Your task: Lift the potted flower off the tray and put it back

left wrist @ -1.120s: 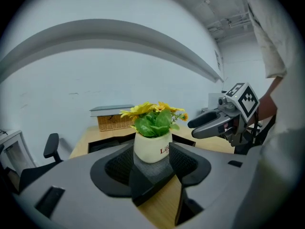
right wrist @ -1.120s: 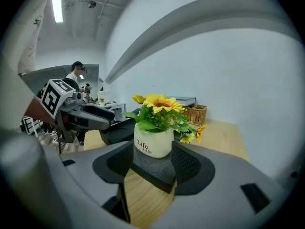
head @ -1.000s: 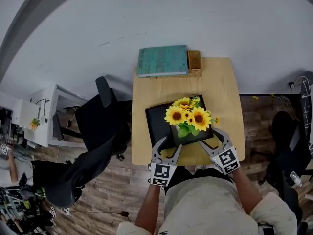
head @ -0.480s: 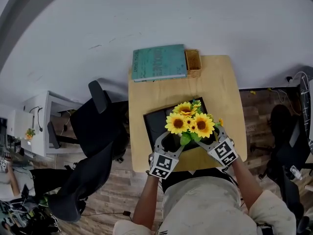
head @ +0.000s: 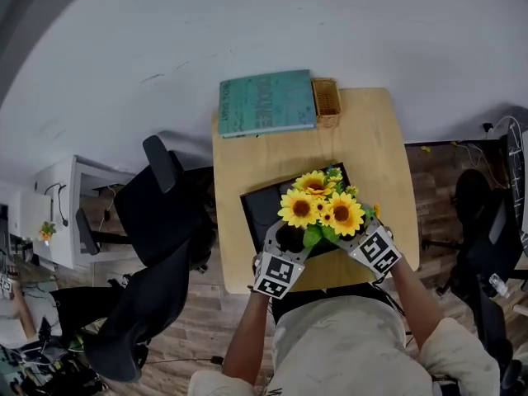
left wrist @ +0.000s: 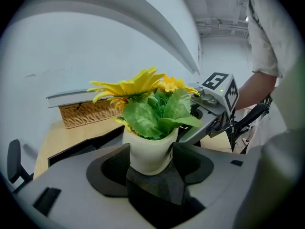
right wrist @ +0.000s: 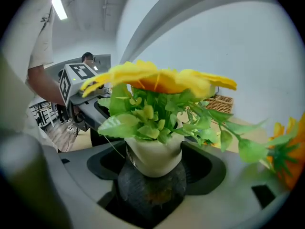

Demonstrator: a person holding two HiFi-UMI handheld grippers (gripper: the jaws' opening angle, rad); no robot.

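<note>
The potted flower [head: 322,209] is a white pot of yellow sunflowers and green leaves, standing on the black tray [head: 260,209] on the wooden table. My left gripper [head: 287,242] reaches in from the near left. The pot [left wrist: 148,154] stands between its wide jaws, and no squeeze shows. My right gripper [head: 355,231] comes from the near right; its jaws are opening, with the same pot [right wrist: 155,159] between them. Leaves hide the pot's rim, and the blooms hide the pot in the head view. Each gripper's marker cube shows in the other's view.
A teal book [head: 266,101] and a wicker basket [head: 327,104] lie at the table's far edge [head: 371,147]. A black office chair [head: 165,213] stands left of the table. The basket [left wrist: 88,112] sits behind the flowers.
Both grippers have moved forward and down to the pot and spread their jaws wider; they now flank it from the near left and near right. The pot has not moved.
</note>
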